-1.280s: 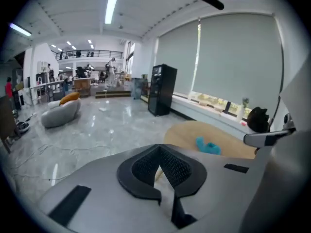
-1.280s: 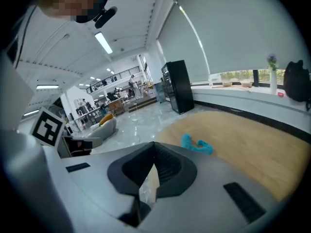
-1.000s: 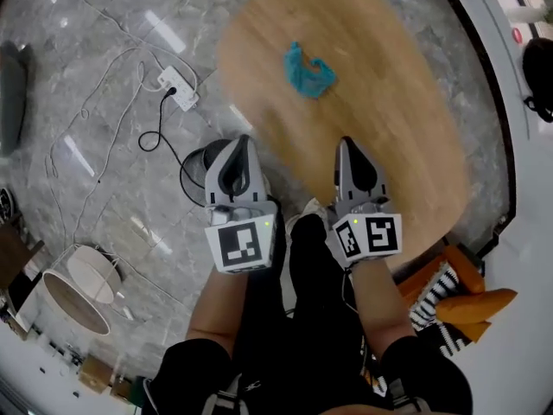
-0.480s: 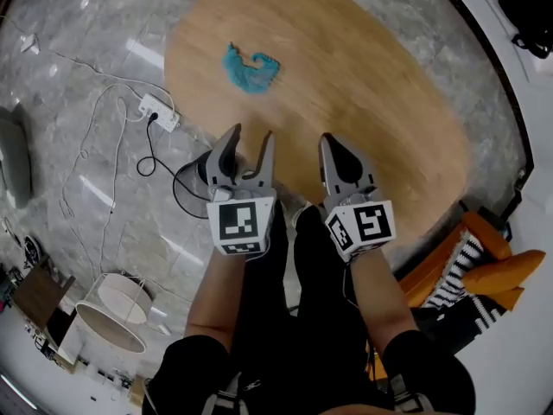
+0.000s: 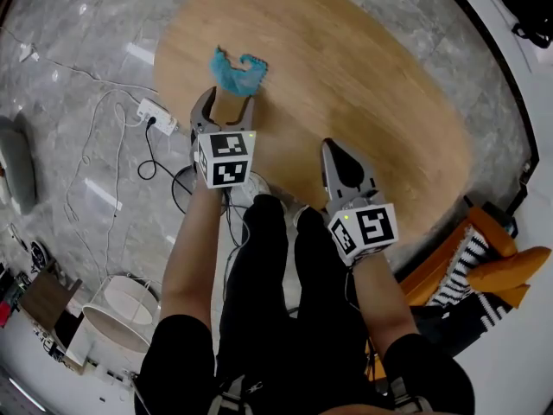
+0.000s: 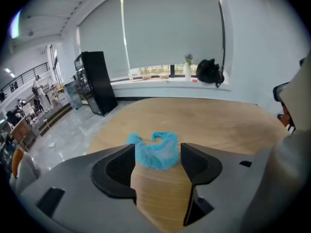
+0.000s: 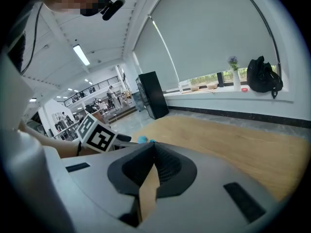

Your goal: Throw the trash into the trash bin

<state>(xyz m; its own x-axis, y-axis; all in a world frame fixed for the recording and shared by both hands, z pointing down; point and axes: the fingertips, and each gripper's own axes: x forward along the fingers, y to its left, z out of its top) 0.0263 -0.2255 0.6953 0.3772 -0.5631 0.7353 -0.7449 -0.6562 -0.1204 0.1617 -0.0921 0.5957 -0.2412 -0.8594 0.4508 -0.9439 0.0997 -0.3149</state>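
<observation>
Nothing binned yet: the blue trash (image 5: 238, 69) lies near the tabletop (image 5: 363, 85) edge, just ahead of the left hand-held gripper (image 5: 226, 102), whose empty jaws are opening. The right hand-held gripper (image 5: 339, 148), closed and empty, hovers over the tabletop's near edge. Bare wood lies beyond, and a power strip (image 5: 157, 115) sits beside the tabletop.

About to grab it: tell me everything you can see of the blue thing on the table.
The blue trash is a crumpled piece of thin, soft, mesh-like fabric with a gathered edge, perhaps a disposable cap. It lies slack in a curled heap on the wooden table, near its edge. Only the tabletop touches it. The left tool, jaws opening, is lined up on it, tips just short; nothing is between them.
</observation>
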